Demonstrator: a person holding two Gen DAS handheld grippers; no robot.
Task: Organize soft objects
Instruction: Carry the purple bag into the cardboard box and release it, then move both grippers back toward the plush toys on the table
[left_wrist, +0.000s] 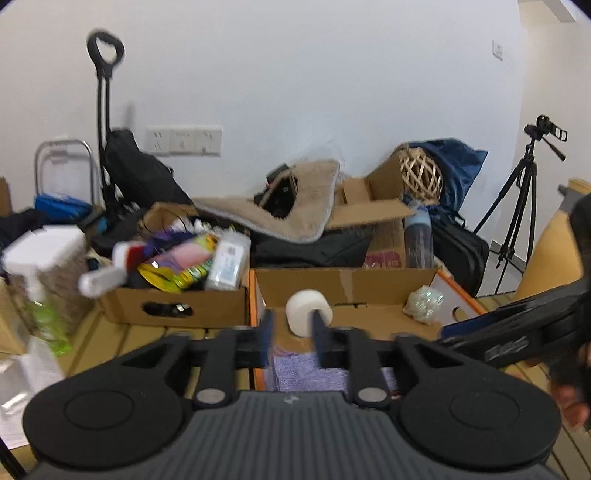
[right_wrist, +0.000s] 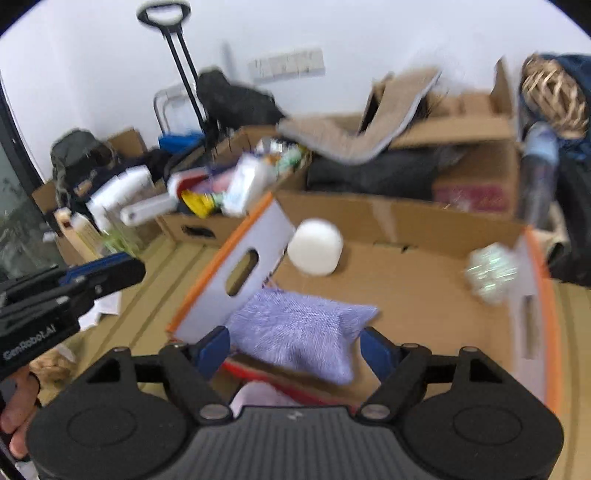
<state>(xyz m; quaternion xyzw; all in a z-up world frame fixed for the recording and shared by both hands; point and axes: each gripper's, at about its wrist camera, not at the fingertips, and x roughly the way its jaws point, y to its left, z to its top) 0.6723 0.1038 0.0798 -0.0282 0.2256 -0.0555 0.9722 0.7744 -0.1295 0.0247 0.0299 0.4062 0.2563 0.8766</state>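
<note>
Purple cloth (right_wrist: 295, 339) lying loose between wide-open right jaws (right_wrist: 295, 349) angled down, left jaws (left_wrist: 291, 332) part-open, empty, white roll (left_wrist: 308, 312) just beyond

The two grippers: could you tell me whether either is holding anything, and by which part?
Nothing is held: the left gripper and right gripper both stand open over the purple cloth.

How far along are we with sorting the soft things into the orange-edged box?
Looks done: the purple cloth, white roll and shiny crinkled ball lie inside the orange-edged box. In hand: nothing; the left tool and right tool both stand open and empty. Left: possibly the pale soft item just outside the near wall.
</note>
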